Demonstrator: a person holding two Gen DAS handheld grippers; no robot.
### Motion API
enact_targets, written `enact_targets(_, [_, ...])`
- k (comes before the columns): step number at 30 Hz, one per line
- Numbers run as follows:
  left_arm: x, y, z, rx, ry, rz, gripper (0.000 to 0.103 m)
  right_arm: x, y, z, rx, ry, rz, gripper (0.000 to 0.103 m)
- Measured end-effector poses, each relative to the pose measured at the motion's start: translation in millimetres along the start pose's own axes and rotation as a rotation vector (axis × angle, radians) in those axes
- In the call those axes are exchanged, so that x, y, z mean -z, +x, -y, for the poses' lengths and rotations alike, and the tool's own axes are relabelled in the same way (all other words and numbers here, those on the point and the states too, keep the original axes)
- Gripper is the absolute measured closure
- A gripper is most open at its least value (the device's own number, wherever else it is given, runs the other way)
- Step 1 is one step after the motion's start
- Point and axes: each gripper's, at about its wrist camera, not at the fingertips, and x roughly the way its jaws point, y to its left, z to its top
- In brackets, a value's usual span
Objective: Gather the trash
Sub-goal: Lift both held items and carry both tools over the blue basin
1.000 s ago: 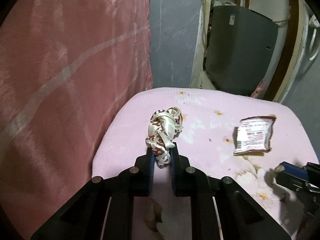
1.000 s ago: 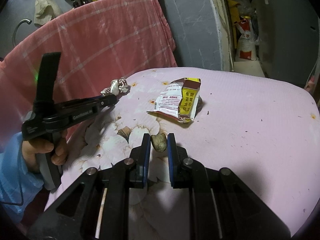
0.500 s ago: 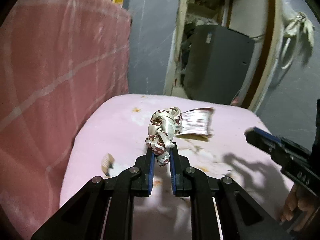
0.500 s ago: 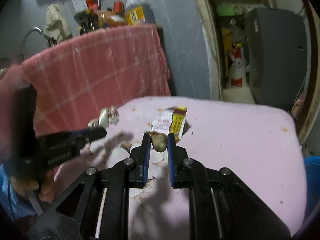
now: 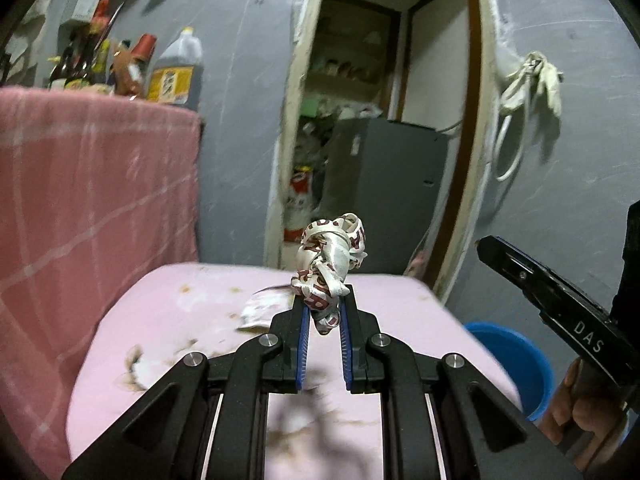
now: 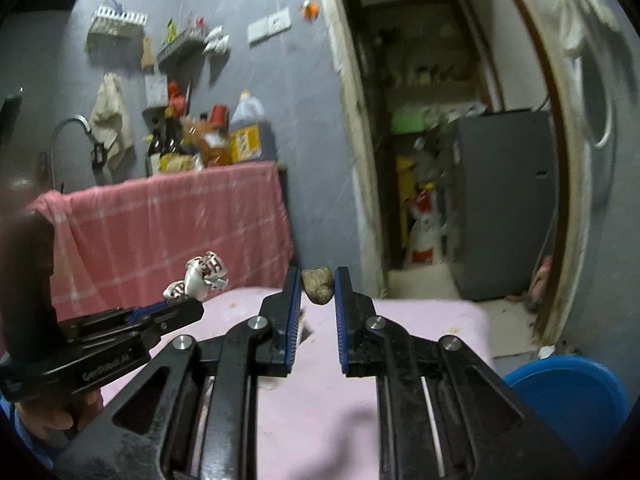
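Observation:
My left gripper [image 5: 322,312] is shut on a crumpled white and dark-red wrapper [image 5: 330,256], held up above the pink table [image 5: 168,320]. From the right wrist view the same wrapper [image 6: 202,276] sticks out of the left gripper [image 6: 188,300]. My right gripper [image 6: 317,284] is shut on a small brown lump of trash [image 6: 318,285], also lifted off the table [image 6: 420,320]. A flat snack packet [image 5: 264,308] lies on the table behind the left fingers. A blue bin [image 5: 508,364] stands on the floor at the table's right side, seen in the right wrist view as a blue bin [image 6: 568,396].
A pink checked cloth [image 5: 92,200] hangs over a counter on the left, with bottles [image 5: 172,68] on top. Beyond the table an open doorway shows a grey fridge [image 5: 384,184]. A hand [image 5: 576,412] holds the right gripper's body [image 5: 560,300] at the right.
Both grippers have risen off the table and tilted up toward level, each carrying its piece of trash. The blue bin has come into sight at the right.

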Motion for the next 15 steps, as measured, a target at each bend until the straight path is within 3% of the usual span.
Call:
enact_targets(8, [-10, 20, 48, 0.087, 0.024, 0.027, 0.092, -9, -36, 50, 0.119, 0.068, 0.072, 0.087])
enact_targets(15, [-10, 47, 102, 0.177, 0.068, -0.005, 0.092, -8, -67, 106, 0.24, 0.169, 0.087, 0.087])
